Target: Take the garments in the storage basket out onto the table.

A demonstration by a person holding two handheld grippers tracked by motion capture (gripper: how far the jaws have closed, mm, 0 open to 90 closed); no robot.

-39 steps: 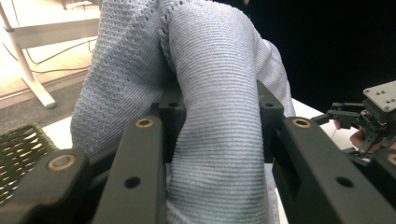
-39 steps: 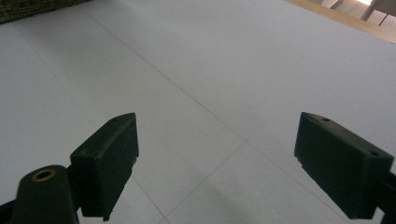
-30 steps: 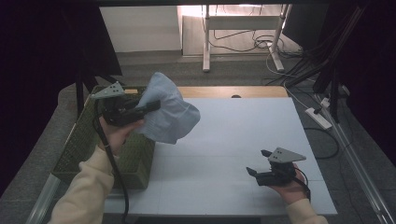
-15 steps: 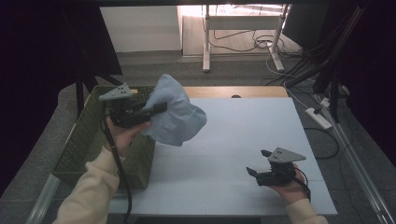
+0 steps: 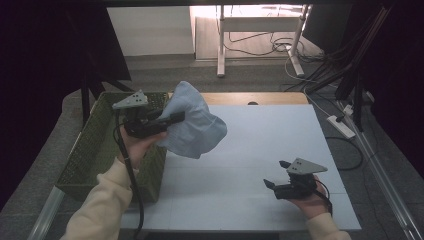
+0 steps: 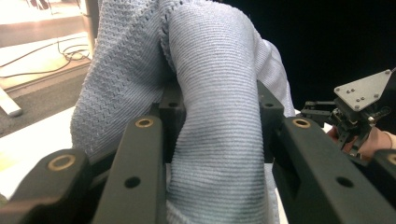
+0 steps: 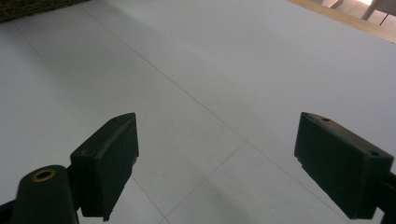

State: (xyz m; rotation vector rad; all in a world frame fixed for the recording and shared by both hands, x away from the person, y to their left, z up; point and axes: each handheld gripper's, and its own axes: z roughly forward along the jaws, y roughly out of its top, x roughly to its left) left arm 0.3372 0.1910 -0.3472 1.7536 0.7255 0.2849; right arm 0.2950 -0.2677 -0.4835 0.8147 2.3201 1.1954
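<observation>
Two grippers are in my hands, and each has something I can't fully see. My left gripper [image 5: 172,120] is raised over the near-left part of the tabletop [image 5: 260,150], beside the green woven basket [image 5: 95,150], and it is pinching a pale blue knitted cloth [image 5: 192,127]. In the left gripper view a thick fold of that cloth [image 6: 219,130] runs up between the two black jaws and bulges past them, so the pads themselves are buried under the knit and the part of the tabletop ahead is mostly screened off. From the high view the cloth hangs in the air as a loose bundle, clear of the tabletop; how it is folded inside I cannot tell. The basket's inside is dark and partly covered by my left forearm [image 5: 107,200], so its contents are hard to make out.

My right gripper [image 5: 277,175] sits low at the near-right of the tabletop, well apart from the cloth. Its jaws are spread wide with bare white surface between them; their bases are cut off by the frame's bottom edge in the right gripper view.
</observation>
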